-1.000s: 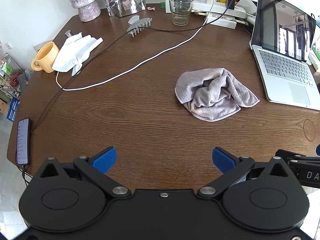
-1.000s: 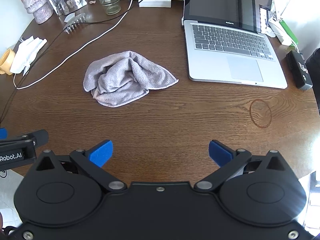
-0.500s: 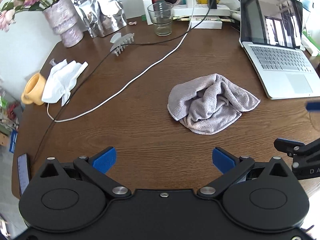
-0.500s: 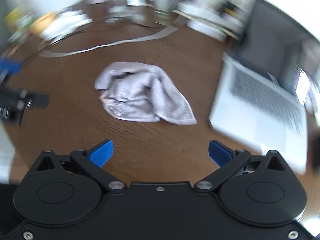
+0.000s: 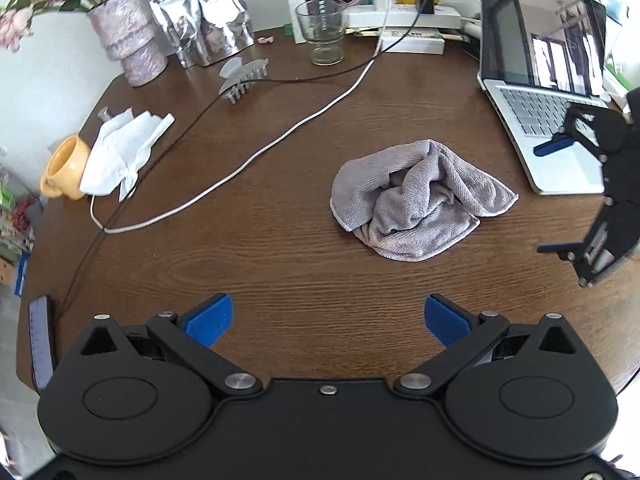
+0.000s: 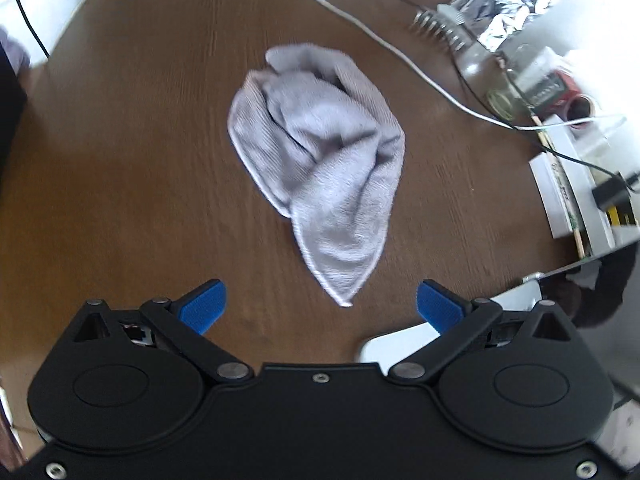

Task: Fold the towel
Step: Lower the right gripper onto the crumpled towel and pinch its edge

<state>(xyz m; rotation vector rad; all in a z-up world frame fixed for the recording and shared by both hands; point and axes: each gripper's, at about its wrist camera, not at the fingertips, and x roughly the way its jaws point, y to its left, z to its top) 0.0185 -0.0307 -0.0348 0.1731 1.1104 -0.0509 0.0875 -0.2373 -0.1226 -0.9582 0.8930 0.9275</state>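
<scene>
A crumpled grey towel (image 5: 416, 200) lies in a heap on the brown wooden table (image 5: 280, 272). My left gripper (image 5: 326, 320) is open and empty, well short of the towel on its near side. My right gripper (image 6: 320, 306) is open and empty, with the towel (image 6: 324, 160) just ahead of it; a pointed towel corner reaches almost between its fingertips. The right gripper also shows in the left wrist view (image 5: 554, 196), to the right of the towel, over the laptop's front edge.
An open laptop (image 5: 544, 92) stands right of the towel. A white cable (image 5: 248, 164) and a dark cable cross the table to its left. A glass (image 5: 322, 32), hair clip (image 5: 242, 76), foil bags, vase, tissue (image 5: 124, 152), yellow mug (image 5: 64, 168) and phone (image 5: 40, 344) line the edges.
My right gripper has swung around to the towel's right side and now faces it across the table, close to its corner. My left gripper has tilted and shifted a little; the towel has not moved.
</scene>
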